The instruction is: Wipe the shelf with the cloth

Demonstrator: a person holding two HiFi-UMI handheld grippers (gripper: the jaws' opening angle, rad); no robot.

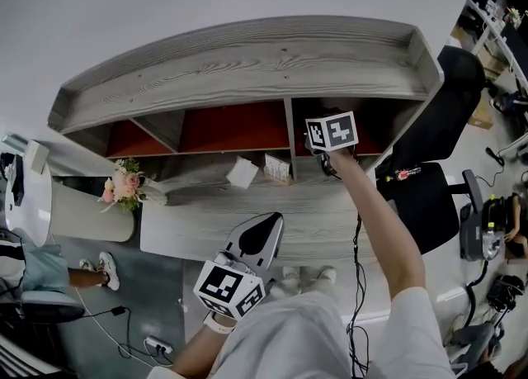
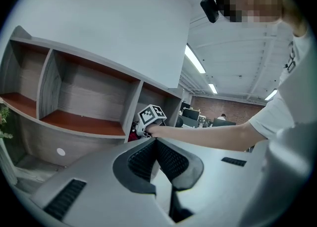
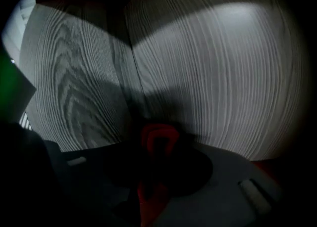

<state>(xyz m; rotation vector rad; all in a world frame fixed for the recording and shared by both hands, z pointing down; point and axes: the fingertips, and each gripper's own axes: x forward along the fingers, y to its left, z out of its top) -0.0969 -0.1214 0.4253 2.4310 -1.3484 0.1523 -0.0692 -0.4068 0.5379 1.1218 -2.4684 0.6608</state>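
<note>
Head view: right gripper is stuck into the right side of the shelf, and left gripper hangs well out in front of it. Left gripper view: its jaws are pressed together, nothing in them. Right gripper view: jaws are clamped on the red cloth, close to the shelf's grey inner corner.

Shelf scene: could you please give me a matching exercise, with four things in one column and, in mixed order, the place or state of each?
Things:
1. left hand-held gripper
2. right hand-held gripper
3. red cloth
4. flower bouquet

Places or states:
A. pinched between jaws
B. by the left end of the shelf
C. shut, holding nothing
D. reaching into the shelf's right compartment

Pairs: 1-C, 2-D, 3-A, 4-B
</note>
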